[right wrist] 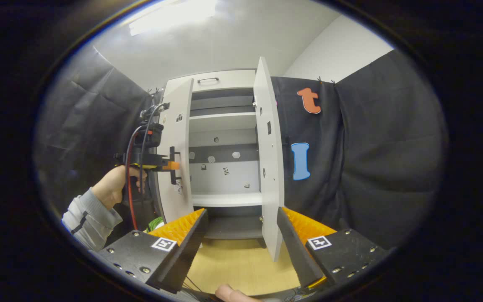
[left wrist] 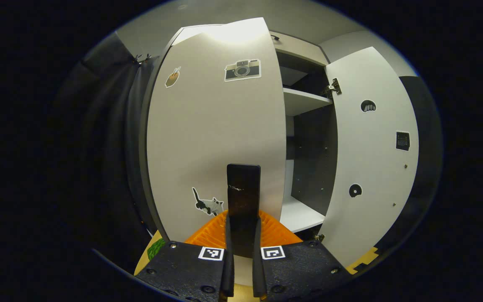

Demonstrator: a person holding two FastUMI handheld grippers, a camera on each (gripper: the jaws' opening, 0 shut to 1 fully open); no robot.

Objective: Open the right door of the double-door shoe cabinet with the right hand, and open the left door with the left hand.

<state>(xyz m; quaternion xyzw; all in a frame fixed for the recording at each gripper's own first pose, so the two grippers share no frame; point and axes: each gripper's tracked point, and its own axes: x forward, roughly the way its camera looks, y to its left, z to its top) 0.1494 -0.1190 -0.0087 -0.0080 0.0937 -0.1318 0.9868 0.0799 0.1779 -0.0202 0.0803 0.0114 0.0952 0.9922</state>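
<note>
Both doors of the shoe cabinet (right wrist: 224, 159) stand open.

Left gripper view: the left gripper (left wrist: 243, 235) has its fingers closed on the dark handle (left wrist: 243, 197) of the left door (left wrist: 216, 134); the right door (left wrist: 371, 163) is swung wide at right.
Right gripper view: the right gripper (right wrist: 241, 239) is spread wide and holds nothing, near the edge of the right door, far from the cabinet shelves (right wrist: 223, 122).

Left close, right far; shared cabinet (left wrist: 304, 100).
</note>
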